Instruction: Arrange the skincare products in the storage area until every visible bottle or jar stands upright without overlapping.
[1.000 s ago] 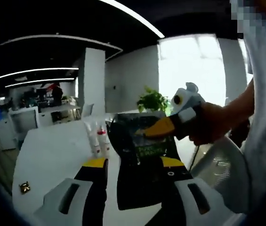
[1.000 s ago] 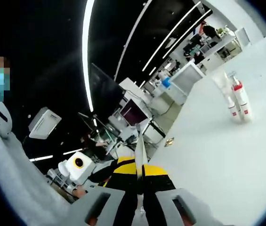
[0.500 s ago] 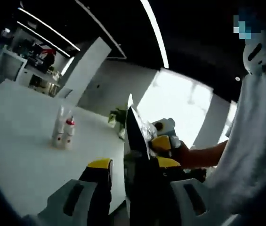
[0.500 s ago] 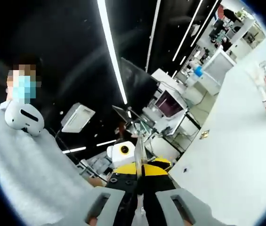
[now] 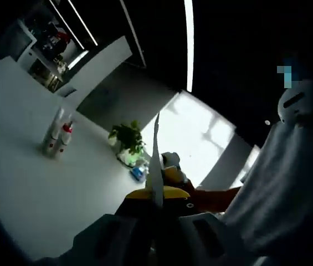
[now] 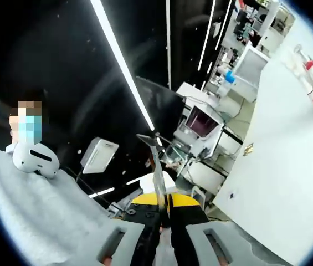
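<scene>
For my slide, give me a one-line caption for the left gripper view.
Left gripper pinches a thin flat packet edge-on above a white table where two bottles stand upright.

A broad white table (image 5: 45, 188) carries 2 slim white tubes (image 5: 56, 136) standing upright just beside each other, 1 red-capped, well apart from a green potted plant (image 5: 127, 145) at its far edge.

In the right gripper view a small brass-coloured object (image 6: 249, 148) lies near the table's edge.

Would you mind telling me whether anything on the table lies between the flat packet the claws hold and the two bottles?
Nothing visible does. The packet is clamped edge-on in both claws, and bare table stretches to the bottles.
</scene>
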